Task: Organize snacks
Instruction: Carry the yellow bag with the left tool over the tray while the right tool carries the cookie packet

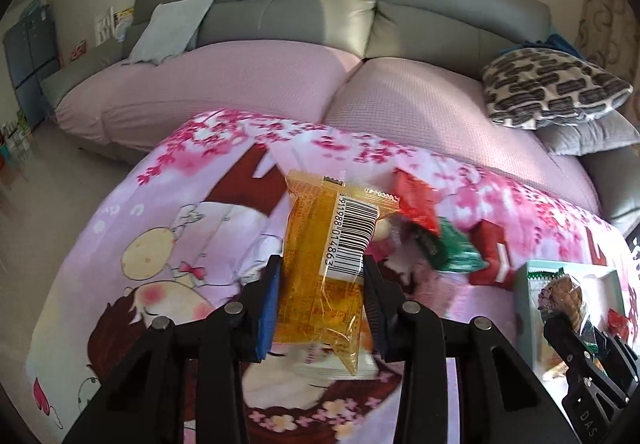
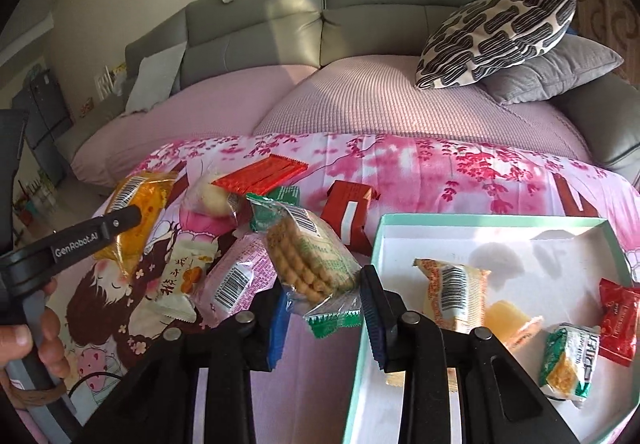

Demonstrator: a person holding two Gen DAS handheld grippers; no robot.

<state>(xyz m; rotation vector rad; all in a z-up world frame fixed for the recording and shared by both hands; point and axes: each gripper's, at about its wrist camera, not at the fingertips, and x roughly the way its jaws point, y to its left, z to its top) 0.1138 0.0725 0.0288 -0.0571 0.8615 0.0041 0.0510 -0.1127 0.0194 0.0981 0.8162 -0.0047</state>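
Snacks beside box, far edge clear

"GenRobot.AI" on my left claw's finger; digits "988 014863" beside the orange snack packet's barcode.

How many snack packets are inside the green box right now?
4, all in the box, seen from the right wrist: a barcoded orange-white packet mid-left, a pale yellow one beside it, a green-white one front right, a red one far right. The gripper may hide others.
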